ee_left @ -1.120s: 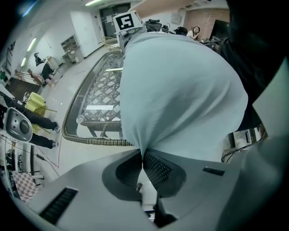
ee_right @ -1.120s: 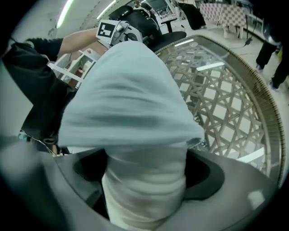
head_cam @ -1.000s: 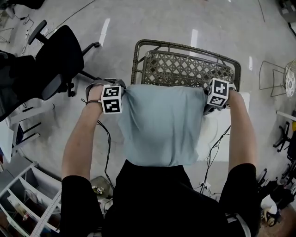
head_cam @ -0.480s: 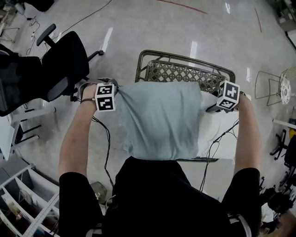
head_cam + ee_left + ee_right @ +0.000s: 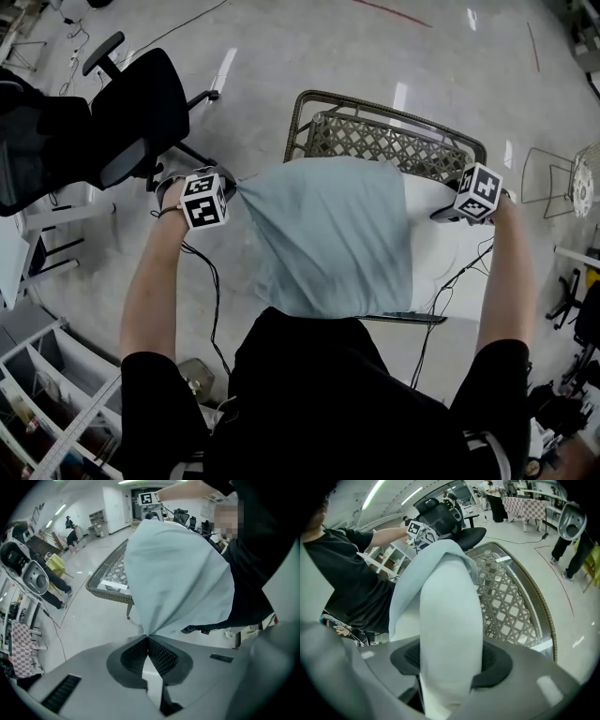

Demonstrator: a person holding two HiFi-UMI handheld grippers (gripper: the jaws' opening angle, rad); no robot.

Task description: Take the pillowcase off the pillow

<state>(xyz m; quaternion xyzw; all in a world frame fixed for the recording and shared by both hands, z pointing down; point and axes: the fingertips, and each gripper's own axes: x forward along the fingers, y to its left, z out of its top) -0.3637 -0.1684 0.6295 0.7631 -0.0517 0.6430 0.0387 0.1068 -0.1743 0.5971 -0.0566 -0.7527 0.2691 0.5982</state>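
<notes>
The pillowcase [image 5: 328,234], thin pale blue cloth, hangs in front of my chest above the near edge of the table [image 5: 375,145], stretched between my two tongs. It covers most of the pillow [image 5: 445,262], whose plain white, puffy end sticks out bare on my right. My left tongs [image 5: 148,638] are pressed together, pinching one corner of the pillowcase between their ribbed black pads, so the cloth fans out from the pinch in soft folds. My right tongs [image 5: 449,658] stand about half spread and have just been opening a little. The pillow's rounded white corner fills the gap and touches both pads. The table has a woven lattice top with a curved wicker rim. A black office chair [image 5: 131,112] stands to my left on the glossy grey floor [image 5: 281,56].
</notes>
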